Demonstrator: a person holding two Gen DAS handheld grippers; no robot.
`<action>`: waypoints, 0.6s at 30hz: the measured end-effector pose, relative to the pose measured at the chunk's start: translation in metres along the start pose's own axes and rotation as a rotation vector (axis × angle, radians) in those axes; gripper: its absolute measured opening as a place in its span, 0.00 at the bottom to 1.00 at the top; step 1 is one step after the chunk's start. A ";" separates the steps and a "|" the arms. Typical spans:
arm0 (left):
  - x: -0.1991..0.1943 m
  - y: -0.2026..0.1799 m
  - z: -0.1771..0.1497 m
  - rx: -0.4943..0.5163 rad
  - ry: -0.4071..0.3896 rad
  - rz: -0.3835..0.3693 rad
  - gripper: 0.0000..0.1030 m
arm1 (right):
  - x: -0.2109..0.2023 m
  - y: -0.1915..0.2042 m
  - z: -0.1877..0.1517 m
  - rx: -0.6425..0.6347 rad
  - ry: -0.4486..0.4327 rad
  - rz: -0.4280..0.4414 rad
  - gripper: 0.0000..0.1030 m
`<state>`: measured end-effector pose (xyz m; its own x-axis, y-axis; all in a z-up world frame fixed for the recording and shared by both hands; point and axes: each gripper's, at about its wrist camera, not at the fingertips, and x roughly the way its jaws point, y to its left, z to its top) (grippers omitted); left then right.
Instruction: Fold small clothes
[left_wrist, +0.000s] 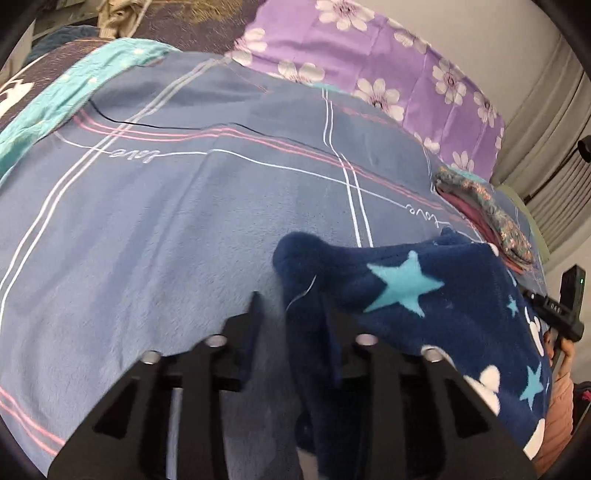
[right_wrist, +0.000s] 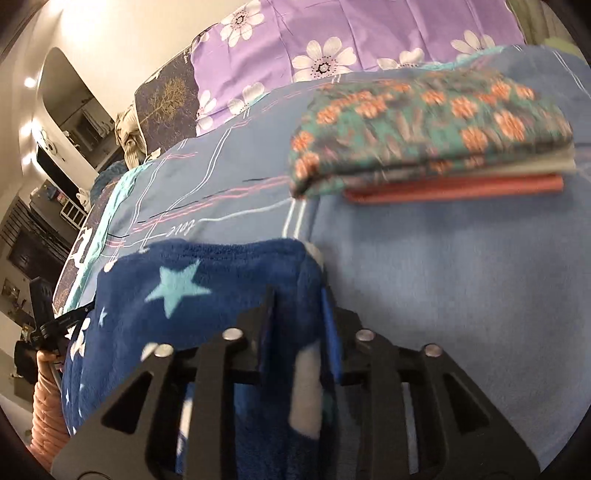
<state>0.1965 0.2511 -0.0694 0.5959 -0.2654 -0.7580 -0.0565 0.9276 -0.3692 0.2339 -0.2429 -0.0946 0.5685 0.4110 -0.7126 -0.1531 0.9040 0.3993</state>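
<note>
**foldnoob:** While both hands are on it, can someone tell me where the piece actually sits? Trying to work out the next fold.

**linenlurker:** It's the navy fleece with stars (left_wrist: 424, 295), lying on the blue-grey bedspread (left_wrist: 147, 240) near the front edge, strung between the two tools. The left gripper (left_wrist: 291, 306) has one end: there's a bunched corner of fleece between its fingers, though from that camera I honestly can't tell if the pads are pinching it or just sitting around it. The right gripper (right_wrist: 297, 299) is clamped on the other end, fabric squeezed right up between the fingers.

**foldnoob:** So which way does it run?

**linenlurker:** Long axis goes side to side, hand to hand, roughly along the bed's front edge. Neither hand is "nearer"; each one is at its own end. What matters I think is what's beyond: open bedspread straight ahead of both tools, and the folded stack (right_wrist: 432, 136) with the floral piece on top sits further back, on the right hand's side. The purple flowered pillow (left_wrist: 369, 55) is well behind all that.

**foldnoob:** So fold away from the person?

**linenlurker:** That'd be my guess. I'd check that left grip first, or that end may slip out.
</note>
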 end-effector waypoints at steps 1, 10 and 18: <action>-0.005 0.000 -0.002 -0.003 -0.009 -0.004 0.43 | -0.004 -0.002 0.000 0.003 -0.007 0.000 0.34; -0.070 -0.049 -0.016 0.100 -0.129 -0.070 0.54 | -0.060 -0.012 -0.031 -0.008 -0.058 0.032 0.49; -0.063 -0.129 -0.017 0.250 -0.123 -0.050 0.54 | -0.072 -0.021 -0.058 0.019 -0.069 0.076 0.50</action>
<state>0.1525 0.1432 0.0168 0.6862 -0.2930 -0.6658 0.1662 0.9542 -0.2486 0.1495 -0.2845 -0.0851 0.6101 0.4690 -0.6386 -0.1832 0.8677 0.4622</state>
